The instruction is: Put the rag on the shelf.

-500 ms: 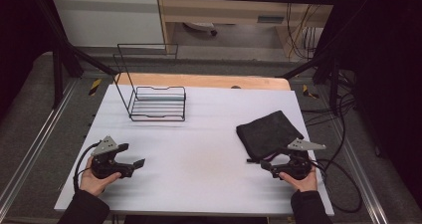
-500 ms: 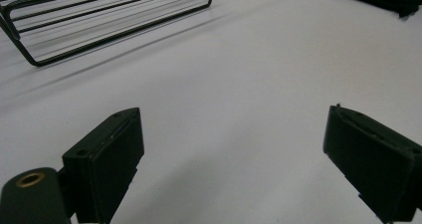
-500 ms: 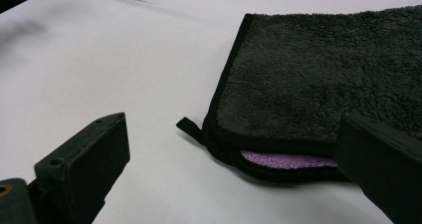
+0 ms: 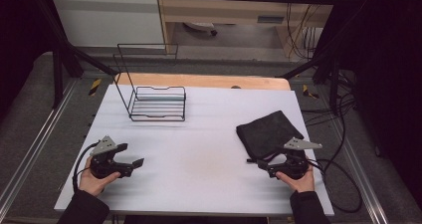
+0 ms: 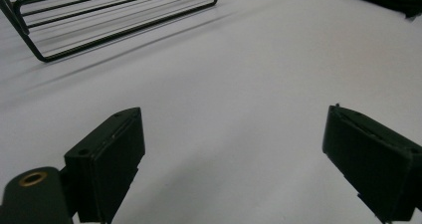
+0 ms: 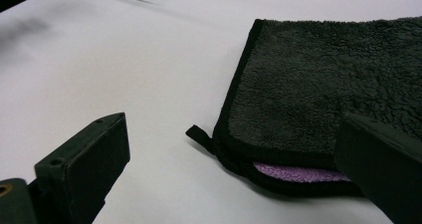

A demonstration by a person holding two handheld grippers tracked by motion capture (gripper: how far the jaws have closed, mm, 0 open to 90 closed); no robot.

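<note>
One folded dark cloth (image 4: pixel 268 132) lies on the white table (image 4: pixel 199 184), well to the right of the single wire rack (image 4: pixel 157 102), its near corner just ahead of the right gripper (image 4: pixel 263 164). That gripper's jaws are spread and hold nothing, one jaw over the cloth's near edge, where a purple lining peeks out. The left gripper (image 4: pixel 133 163), nearer the rack, also stands spread and empty, so the right hand looks better placed to take the cloth.

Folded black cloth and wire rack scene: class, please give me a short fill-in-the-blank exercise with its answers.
1. The folded cloth is black outside, with a ____ layer showing inside at its edge.
2. The wire rack stands nearer the ____ gripper.
3. The right gripper has its jaws ____, with nothing gripped.
4. Both grippers rest on a ____ table.

Answers: purple; left; open; white
</note>
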